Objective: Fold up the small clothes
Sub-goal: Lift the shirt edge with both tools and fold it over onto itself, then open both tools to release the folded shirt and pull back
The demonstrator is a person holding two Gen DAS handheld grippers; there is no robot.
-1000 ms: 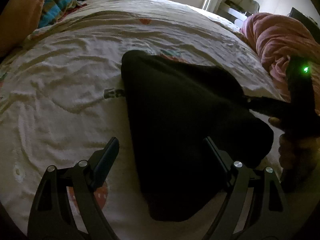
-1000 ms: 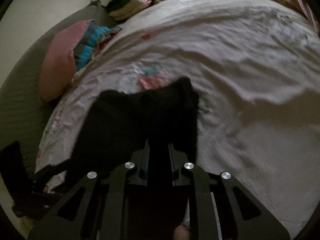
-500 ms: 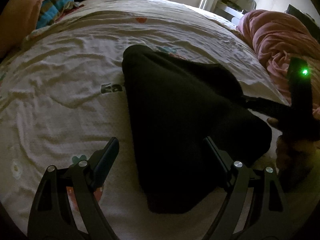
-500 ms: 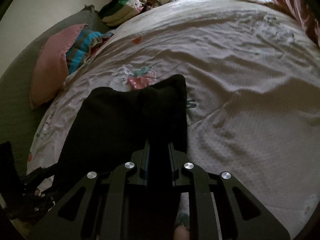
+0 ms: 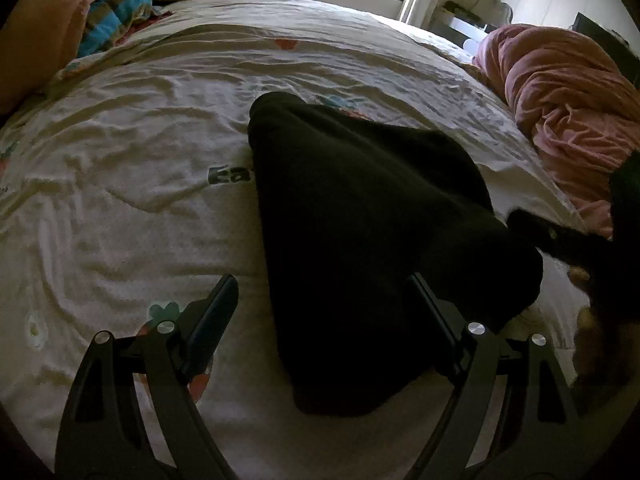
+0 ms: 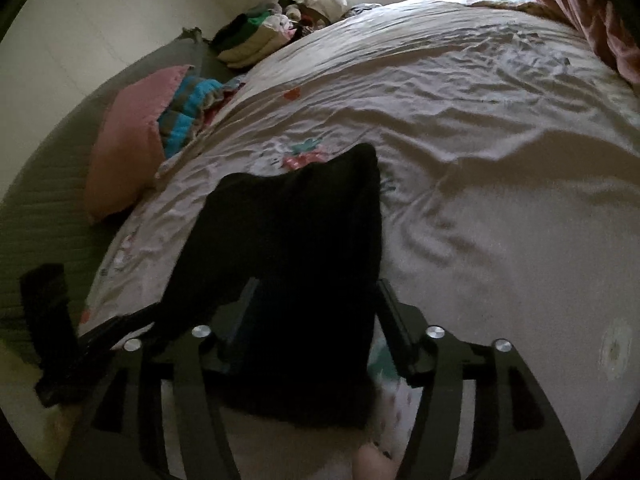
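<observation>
A black garment [image 5: 360, 240] lies folded on the white printed bed sheet [image 5: 120, 200]; it also shows in the right wrist view [image 6: 288, 264]. My left gripper [image 5: 324, 300] is open, its fingers spread over the garment's near end, one finger on the sheet and one over the cloth. My right gripper [image 6: 316, 300] is open, its fingers standing either side of the garment's near edge. The right gripper shows at the right edge of the left wrist view [image 5: 568, 240]; the left gripper shows at the lower left of the right wrist view [image 6: 96, 332].
A pink blanket [image 5: 568, 92] is heaped at the bed's right side. A pink pillow [image 6: 128, 148], a striped blue cloth [image 6: 188, 112] and a stack of folded clothes [image 6: 256, 36] lie along the far left by the wall.
My right gripper has opened and let go of the black garment, which now rests on the sheet. The left gripper has stayed open over the garment's near end.
</observation>
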